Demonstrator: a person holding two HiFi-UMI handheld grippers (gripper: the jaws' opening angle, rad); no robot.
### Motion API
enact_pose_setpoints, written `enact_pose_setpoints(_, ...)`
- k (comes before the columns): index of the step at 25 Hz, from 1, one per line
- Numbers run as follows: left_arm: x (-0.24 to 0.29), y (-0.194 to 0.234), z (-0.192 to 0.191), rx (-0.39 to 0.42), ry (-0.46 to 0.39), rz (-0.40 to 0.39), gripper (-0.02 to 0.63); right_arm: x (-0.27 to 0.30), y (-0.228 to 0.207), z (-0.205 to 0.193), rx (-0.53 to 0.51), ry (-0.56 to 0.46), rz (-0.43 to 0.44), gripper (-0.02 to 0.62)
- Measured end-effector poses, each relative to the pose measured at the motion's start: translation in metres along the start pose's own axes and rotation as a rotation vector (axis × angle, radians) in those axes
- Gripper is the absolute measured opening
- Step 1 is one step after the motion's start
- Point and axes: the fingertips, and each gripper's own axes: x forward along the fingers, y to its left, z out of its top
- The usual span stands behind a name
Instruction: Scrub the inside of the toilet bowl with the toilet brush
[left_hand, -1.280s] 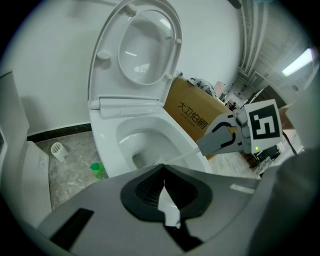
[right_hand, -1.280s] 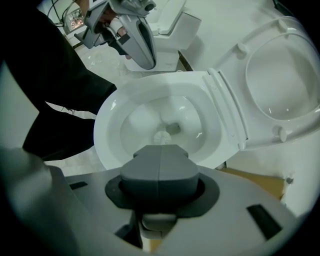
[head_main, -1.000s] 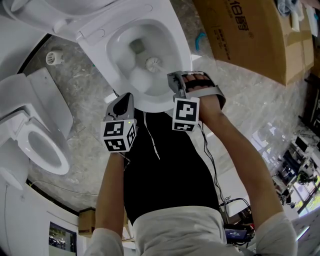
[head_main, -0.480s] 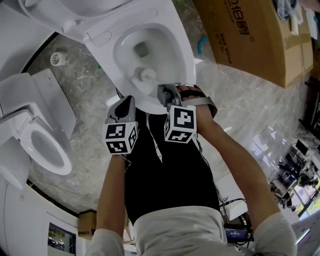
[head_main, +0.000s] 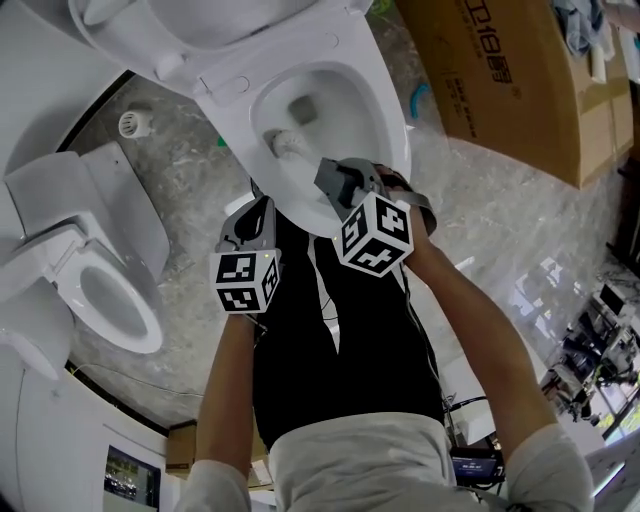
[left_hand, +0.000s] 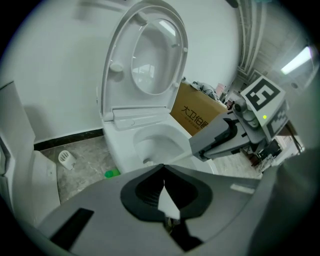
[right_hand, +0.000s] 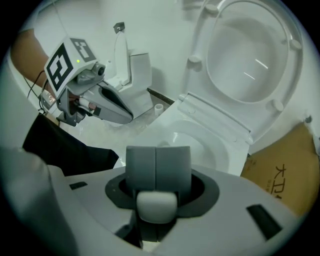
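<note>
The white toilet bowl (head_main: 388, 105) stands open at the top centre of the head view, with its lid up. The toilet brush's white head (head_main: 289, 145) rests against the bowl's near-left inner wall. My right gripper (head_main: 331, 177) hangs over the bowl's front rim, shut on the brush handle, whose rounded white end (right_hand: 156, 205) sits between the closed jaws (right_hand: 156, 149). The bowl (right_hand: 227, 152) lies straight ahead of those jaws. My left gripper (head_main: 261, 207) hovers by the bowl's front-left edge, shut with nothing in it (left_hand: 163, 167). It faces the bowl (left_hand: 125, 146) and sees the right gripper (left_hand: 225, 137).
A second white toilet (head_main: 100, 300) stands at the left. A large cardboard box (head_main: 500, 70) lies right of the bowl. A white slotted brush holder (head_main: 133, 123) and a small green object (left_hand: 111, 173) sit on the marble floor to the left.
The brush head has slid from the bowl's middle toward its near-left wall. My right gripper moved left with it and tilted. The left gripper barely moved.
</note>
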Motion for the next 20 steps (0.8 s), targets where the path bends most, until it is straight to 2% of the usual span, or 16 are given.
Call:
enact_pose_setpoints(12,0.007,0.012,0.032,0.042,0.018,-0.028,0.009,0.006,-0.069,0.045,0.145,-0.088,-0.059,0.153)
enact_pose_setpoints(20,0.019,0.009,0.042,0.068,0.034,-0.050,0.009,-0.005,-0.134,0.028,0.282,-0.084,-0.150,0.153)
